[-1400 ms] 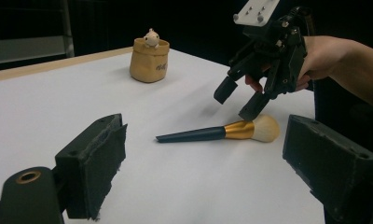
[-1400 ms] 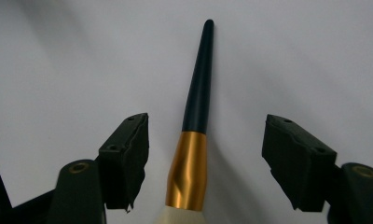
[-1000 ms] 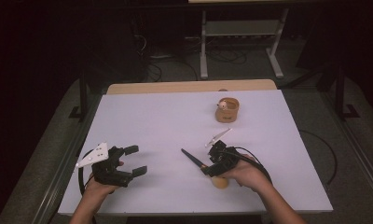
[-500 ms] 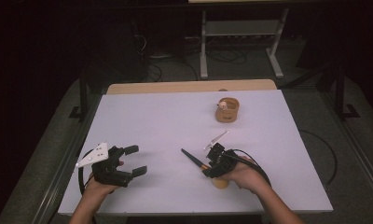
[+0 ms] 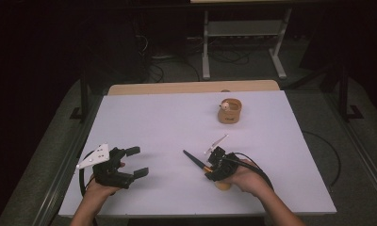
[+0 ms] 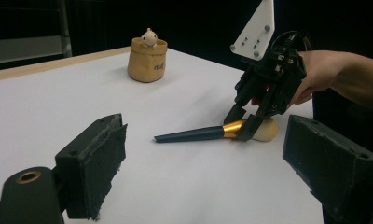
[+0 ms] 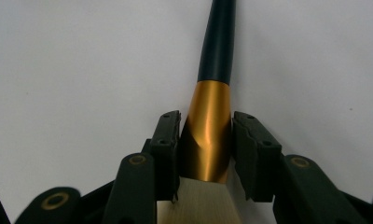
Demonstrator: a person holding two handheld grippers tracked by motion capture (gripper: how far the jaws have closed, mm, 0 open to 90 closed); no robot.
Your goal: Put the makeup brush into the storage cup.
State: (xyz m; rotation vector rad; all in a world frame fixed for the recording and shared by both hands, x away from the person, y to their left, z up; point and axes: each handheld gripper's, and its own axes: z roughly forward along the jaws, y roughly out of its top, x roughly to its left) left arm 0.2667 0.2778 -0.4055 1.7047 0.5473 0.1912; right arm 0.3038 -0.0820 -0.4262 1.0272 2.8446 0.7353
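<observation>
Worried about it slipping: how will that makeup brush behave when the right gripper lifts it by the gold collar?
The brush looks rigid, so it shouldn't flop. Its gold ferrule is glossy and tapered where the right gripper flanks it, so it may slide. The round handle would probably roll on the table if released.

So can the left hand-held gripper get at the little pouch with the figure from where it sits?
Probably yes: the left hand-held gripper is open, and bare table lies between it and the pouch. The brush lies off to the side.

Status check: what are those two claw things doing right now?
Left tool open, empty. Right tool closing around makeup brush ferrule. Toy pouch far off, clear.
</observation>
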